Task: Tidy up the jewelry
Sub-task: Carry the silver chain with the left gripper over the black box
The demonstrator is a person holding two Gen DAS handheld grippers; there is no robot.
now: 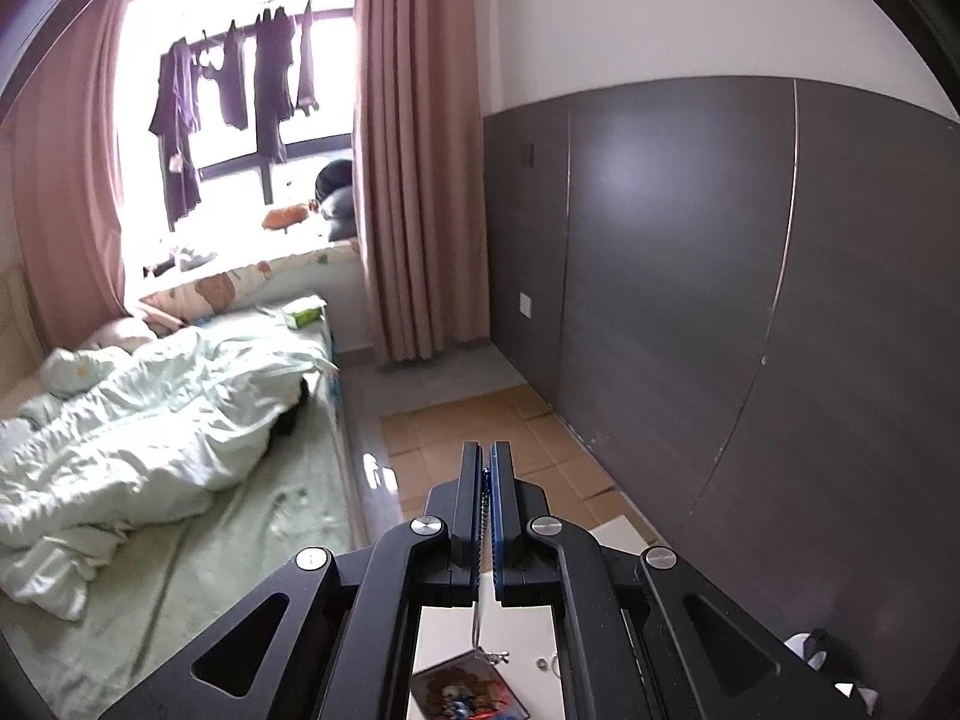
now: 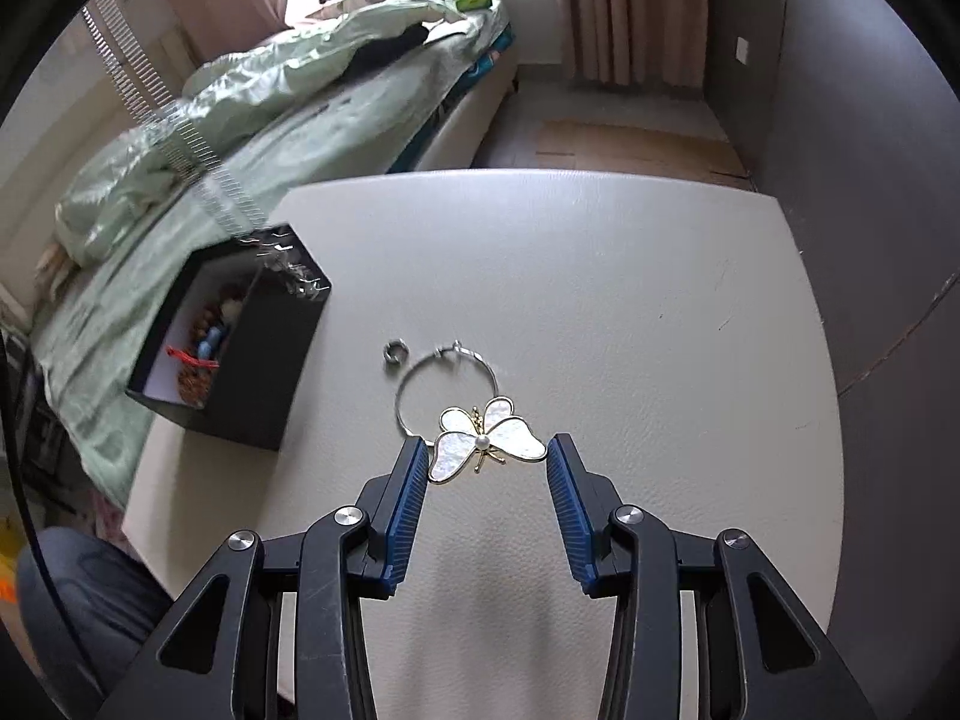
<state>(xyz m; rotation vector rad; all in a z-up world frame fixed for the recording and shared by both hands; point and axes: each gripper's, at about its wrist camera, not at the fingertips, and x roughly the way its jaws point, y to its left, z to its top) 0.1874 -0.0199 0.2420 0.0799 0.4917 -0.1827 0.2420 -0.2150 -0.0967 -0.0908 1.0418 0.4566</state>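
Right gripper [image 2: 487, 459] is held part-open over the white table [image 2: 630, 312], with the butterfly brooch [image 2: 487, 439] bracketed between the pads; the wing tips appear to be touched or nearly touched on both sides, but a firm pinch cannot be confirmed. Left gripper [image 1: 486, 462] is clamped shut on a thin silver chain [image 1: 483, 516], which hangs down above the black box [image 1: 465, 690].

Risks, as judged:
- Brooch is flat and hard; if squeezed by the wing edges it could be flipped or squirted out.
- Thin wire hoop [image 2: 447, 387] lies touching the brooch and could be dragged along or snagged.
- Small ring [image 2: 395, 354] sits just beside the hoop and could be knocked off the table.
- Dangling chain could be dropped outside the box if released off-centre.

Containers: one open black box, near the table's left edge, white-lined, already loaded with beaded pieces in brown, blue and red. Exact count cannot be told.
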